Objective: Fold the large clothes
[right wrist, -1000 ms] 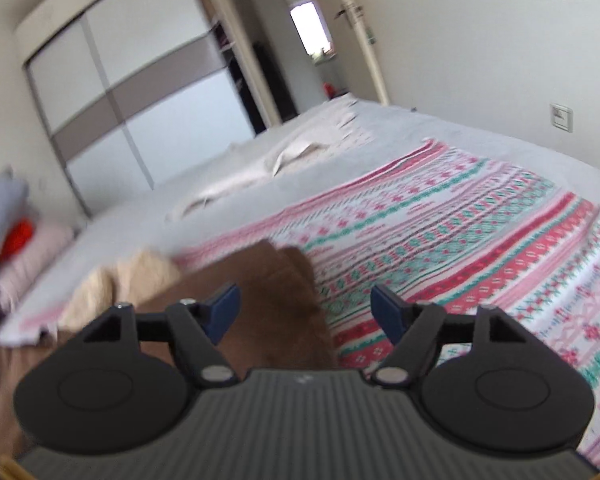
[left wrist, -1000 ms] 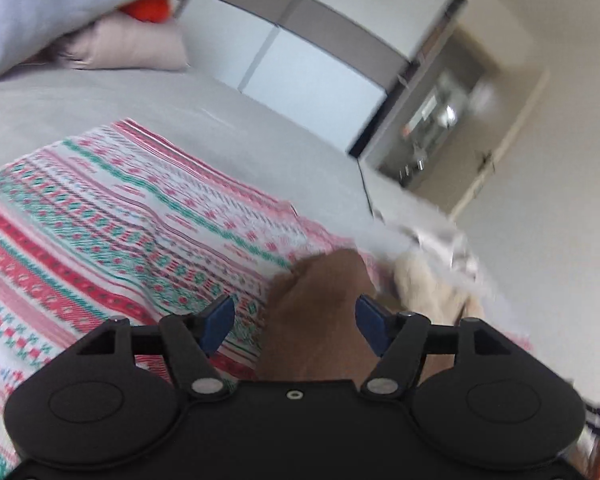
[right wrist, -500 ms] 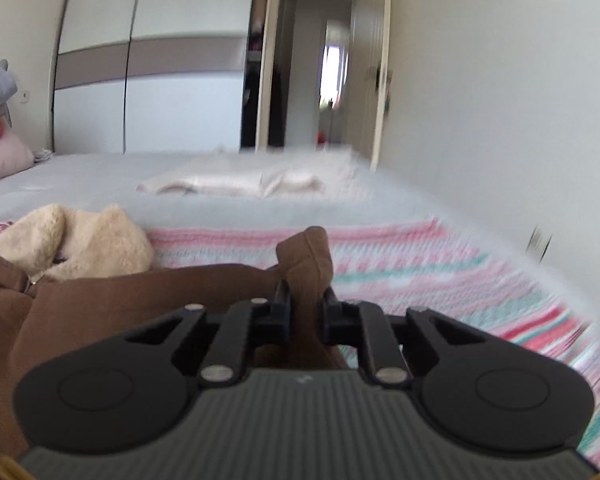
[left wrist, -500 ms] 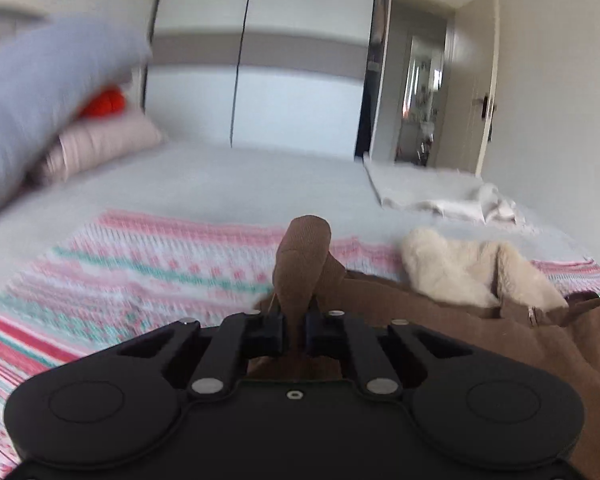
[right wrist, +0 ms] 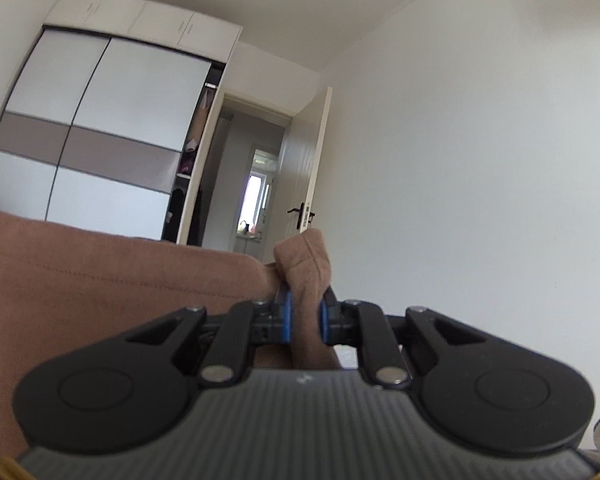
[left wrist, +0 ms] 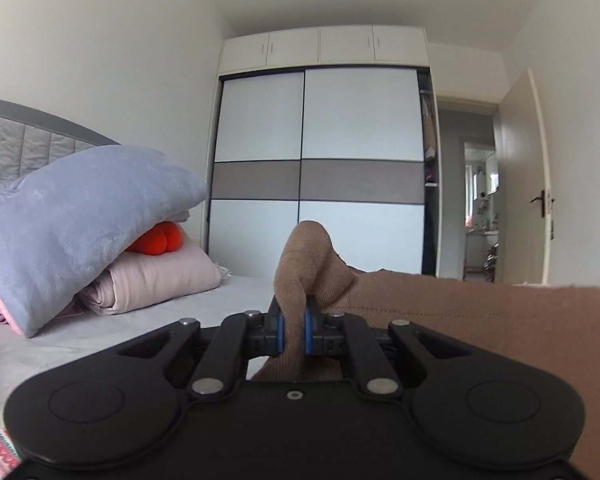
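Two views examined. Left wrist view: left gripper (left wrist: 293,330) is level and clamped on a bunched corner of the brown garment (left wrist: 480,320), whose top edge runs horizontally rightward, raised above the bed (left wrist: 100,340). Pillows (left wrist: 76,224) are stacked left. Right wrist view: right gripper (right wrist: 305,320), tilted upward, is clamped on another corner; the brown garment (right wrist: 100,280) stretches leftward.
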Motion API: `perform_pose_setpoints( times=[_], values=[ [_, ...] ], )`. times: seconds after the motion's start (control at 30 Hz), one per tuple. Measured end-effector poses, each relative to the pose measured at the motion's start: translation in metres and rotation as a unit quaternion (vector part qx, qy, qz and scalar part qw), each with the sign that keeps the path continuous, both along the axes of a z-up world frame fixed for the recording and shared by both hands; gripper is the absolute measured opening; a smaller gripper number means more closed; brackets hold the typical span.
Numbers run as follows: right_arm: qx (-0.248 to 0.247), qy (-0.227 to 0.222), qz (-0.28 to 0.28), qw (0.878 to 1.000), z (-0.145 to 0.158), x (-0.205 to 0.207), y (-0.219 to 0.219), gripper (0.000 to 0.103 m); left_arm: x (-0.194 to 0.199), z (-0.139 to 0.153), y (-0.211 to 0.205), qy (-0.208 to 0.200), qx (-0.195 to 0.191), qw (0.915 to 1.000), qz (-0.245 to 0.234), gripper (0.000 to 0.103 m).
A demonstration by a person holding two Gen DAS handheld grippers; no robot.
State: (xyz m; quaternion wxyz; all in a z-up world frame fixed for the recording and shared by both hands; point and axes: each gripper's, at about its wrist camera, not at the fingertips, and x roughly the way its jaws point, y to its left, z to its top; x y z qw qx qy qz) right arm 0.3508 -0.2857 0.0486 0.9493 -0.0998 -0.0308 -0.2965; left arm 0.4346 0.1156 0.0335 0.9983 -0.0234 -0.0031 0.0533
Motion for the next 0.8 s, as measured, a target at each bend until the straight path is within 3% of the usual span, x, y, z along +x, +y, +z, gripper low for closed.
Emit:
perform_pose_setpoints(
  times=[0.1, 0.2, 0.23, 0.3, 0.37, 0.5, 0.57, 0.6, 0.63, 0.7, 0.73, 0.8],
  values=[
    [0.013, 0.032, -0.002, 0.999, -0.022, 0.051, -0.005, 0.012, 0.045, -0.031, -0.01, 0.031, 0.02, 0.9992, 0.016, 0.01],
    [0.015, 0.076, -0.006, 0.997, -0.057, 0.096, -0.011, 0.012, 0.087, -0.08, -0.015, 0.087, 0.034, 0.9953, 0.024, 0.01],
    [0.018, 0.094, -0.004, 0.995, -0.069, 0.11, -0.013, 0.012, 0.102, -0.095, -0.015, 0.118, 0.028, 0.9923, 0.023, 0.011],
    [0.047, 0.157, -0.003, 0.986, -0.087, 0.141, -0.022, 0.013, 0.135, -0.107, -0.008, 0.206, 0.005, 0.9785, 0.007, 0.013],
    [0.099, 0.213, 0.007, 0.972, -0.094, 0.168, -0.04, 0.017, 0.153, -0.115, -0.002, 0.254, -0.016, 0.9669, 0.0, 0.017],
    [0.216, 0.247, 0.017, 0.945, -0.104, 0.185, -0.079, 0.023, 0.153, -0.118, 0.022, 0.261, -0.085, 0.9615, -0.002, 0.026],
    [0.283, 0.226, 0.019, 0.932, -0.109, 0.168, -0.1, 0.024, 0.151, -0.119, 0.039, 0.264, -0.133, 0.9552, 0.018, 0.044],
    [0.309, 0.213, 0.026, 0.926, -0.111, 0.161, -0.107, 0.028, 0.15, -0.12, 0.044, 0.267, -0.149, 0.9515, 0.035, 0.047],
    [0.327, 0.206, 0.024, 0.922, -0.11, 0.15, -0.108, 0.033, 0.149, -0.119, 0.046, 0.274, -0.15, 0.9487, 0.049, 0.049],
    [0.34, 0.19, 0.003, 0.921, -0.102, 0.138, -0.111, 0.049, 0.145, -0.106, 0.043, 0.278, -0.112, 0.9477, 0.11, 0.049],
    [0.33, 0.178, -0.021, 0.927, -0.093, 0.12, -0.11, 0.049, 0.14, -0.1, 0.04, 0.274, -0.086, 0.9463, 0.148, 0.047],
    [0.301, 0.174, -0.057, 0.936, -0.079, 0.103, -0.112, 0.05, 0.126, -0.086, 0.04, 0.259, -0.061, 0.9511, 0.156, 0.047]
  ],
)
